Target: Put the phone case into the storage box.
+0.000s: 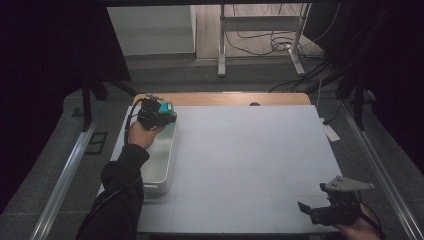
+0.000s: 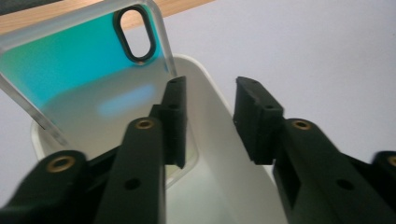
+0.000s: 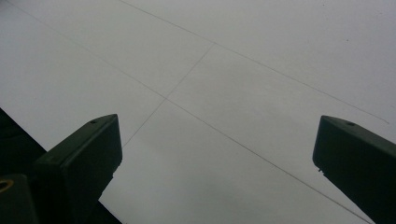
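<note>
My left claw [image 1: 159,114]: a black body with a teal patch on top and a black cable trailing back along a black sleeve [image 1: 120,192]. My right claw [image 1: 312,212] is black too, capped behind its jaws by a grey three-cornered plate [image 1: 346,184]. Seen close, the left claw's jaws are matte black with ridged pads [image 2: 177,119] and brass-ringed pivot holes [image 2: 144,123].

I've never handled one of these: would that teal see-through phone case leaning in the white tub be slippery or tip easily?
The phone case looks thin and hollow, so probably light. Its glossy, reflective face suggests smooth and slippery. It leans tilted against the white tub, so a nudge would likely topple it flat.
</note>
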Tool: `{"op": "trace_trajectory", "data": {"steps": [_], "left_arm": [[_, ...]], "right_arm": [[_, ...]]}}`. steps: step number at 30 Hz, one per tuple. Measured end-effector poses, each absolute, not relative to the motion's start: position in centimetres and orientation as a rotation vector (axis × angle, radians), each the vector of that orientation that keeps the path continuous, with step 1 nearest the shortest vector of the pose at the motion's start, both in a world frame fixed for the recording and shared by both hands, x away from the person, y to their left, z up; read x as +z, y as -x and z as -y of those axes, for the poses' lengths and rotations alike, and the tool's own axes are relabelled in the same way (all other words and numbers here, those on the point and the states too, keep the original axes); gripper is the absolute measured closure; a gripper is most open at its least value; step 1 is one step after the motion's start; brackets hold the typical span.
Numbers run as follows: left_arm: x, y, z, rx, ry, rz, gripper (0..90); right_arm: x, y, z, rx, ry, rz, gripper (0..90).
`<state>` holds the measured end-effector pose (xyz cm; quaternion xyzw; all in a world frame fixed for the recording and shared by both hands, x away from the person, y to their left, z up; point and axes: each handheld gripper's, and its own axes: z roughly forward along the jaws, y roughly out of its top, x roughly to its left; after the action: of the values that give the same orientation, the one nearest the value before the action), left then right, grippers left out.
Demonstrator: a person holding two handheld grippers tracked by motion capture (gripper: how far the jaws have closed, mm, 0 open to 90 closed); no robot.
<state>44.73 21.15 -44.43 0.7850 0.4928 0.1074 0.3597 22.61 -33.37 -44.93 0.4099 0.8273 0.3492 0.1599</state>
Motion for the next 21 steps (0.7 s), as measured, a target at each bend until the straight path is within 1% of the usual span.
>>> {"op": "trace_trajectory", "data": {"steps": [4, 9, 12, 14, 16, 18, 19, 21], "left_arm": [[-44.4, -44.6, -21.3, 0.269, -2.012, -1.264, 54.5], [-44.2, -44.3, -21.3, 0.291, -2.008, -1.258, 44.6], [-44.2, -44.2, -21.2, 0.299, -2.004, -1.256, 37.3], [-44.1, -44.0, -21.3, 0.285, -1.999, -1.248, 33.9], [-44.2, -43.9, -21.3, 0.283, -1.999, -1.238, 28.3], [-44.2, -43.8, -21.3, 0.284, -1.999, -1.232, 24.9], [-44.2, -43.6, -21.3, 0.273, -1.993, -1.224, 24.9], [-44.3, -43.4, -21.3, 0.269, -1.987, -1.216, 18.4]], "right_arm": [[-44.9, -22.6, 33.4, 0.999, -1.172, -2.363, 1.2], [-44.9, -22.6, 33.4, 0.998, -1.172, -2.362, 1.1], [-44.9, -22.6, 33.4, 0.999, -1.172, -2.361, 1.1], [-44.9, -22.6, 33.4, 0.999, -1.174, -2.360, 1.0], [-44.9, -22.6, 33.4, 0.999, -1.175, -2.360, 0.9], [-44.9, -22.6, 33.4, 0.998, -1.175, -2.360, 0.9], [-44.9, -22.6, 33.4, 0.999, -1.175, -2.360, 0.8], [-44.9, -22.6, 33.4, 0.999, -1.176, -2.359, 0.8]]}}
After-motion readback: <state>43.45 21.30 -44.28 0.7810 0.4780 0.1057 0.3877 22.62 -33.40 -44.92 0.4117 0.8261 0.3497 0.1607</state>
